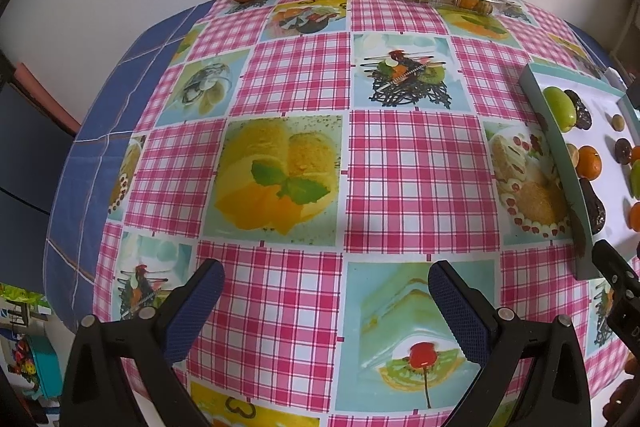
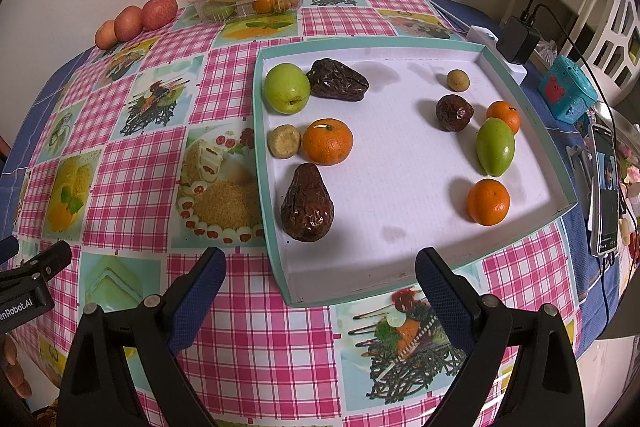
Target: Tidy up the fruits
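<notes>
Hovering above a worktop (image 2: 132,187) draped in pink-checked, dessert-printed oilcloth, both grippers are seen with fingers spread wide and empty. A shallow teal-rimmed white cardboard tray (image 2: 400,39) of mixed fruit lies directly ahead of the right gripper (image 2: 320,275), which is clearly nearer; the left gripper (image 1: 326,283) faces bare cloth, the tray off to its right. Closest to the right fingers, a wrinkled dark-brown pear-shaped fruit (image 2: 307,205) is laid with its long axis pointing away, narrow end farthest.
</notes>
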Motion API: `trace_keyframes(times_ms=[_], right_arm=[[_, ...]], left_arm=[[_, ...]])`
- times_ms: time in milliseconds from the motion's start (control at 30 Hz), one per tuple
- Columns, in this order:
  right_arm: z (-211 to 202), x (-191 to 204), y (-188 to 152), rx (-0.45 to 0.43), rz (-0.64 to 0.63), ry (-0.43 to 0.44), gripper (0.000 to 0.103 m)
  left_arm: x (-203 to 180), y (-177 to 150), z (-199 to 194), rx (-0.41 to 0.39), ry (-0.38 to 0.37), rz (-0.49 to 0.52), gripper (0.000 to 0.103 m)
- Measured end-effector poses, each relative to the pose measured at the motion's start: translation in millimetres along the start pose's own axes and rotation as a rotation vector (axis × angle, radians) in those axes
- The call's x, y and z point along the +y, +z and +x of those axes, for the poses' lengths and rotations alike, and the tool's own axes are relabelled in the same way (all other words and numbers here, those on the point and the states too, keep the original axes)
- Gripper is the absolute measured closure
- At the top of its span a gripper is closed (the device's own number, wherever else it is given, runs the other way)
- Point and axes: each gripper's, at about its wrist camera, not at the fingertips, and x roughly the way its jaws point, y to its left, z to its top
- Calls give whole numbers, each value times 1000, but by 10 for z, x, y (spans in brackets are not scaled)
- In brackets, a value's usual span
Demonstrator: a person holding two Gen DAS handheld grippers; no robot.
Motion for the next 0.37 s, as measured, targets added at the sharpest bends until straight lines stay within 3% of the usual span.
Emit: trace_keyframes(times_ms=[367], right_arm=[[1,-1,4,1,0,0,7]], left_arm=[[7,1,5,3,4,-1,0]])
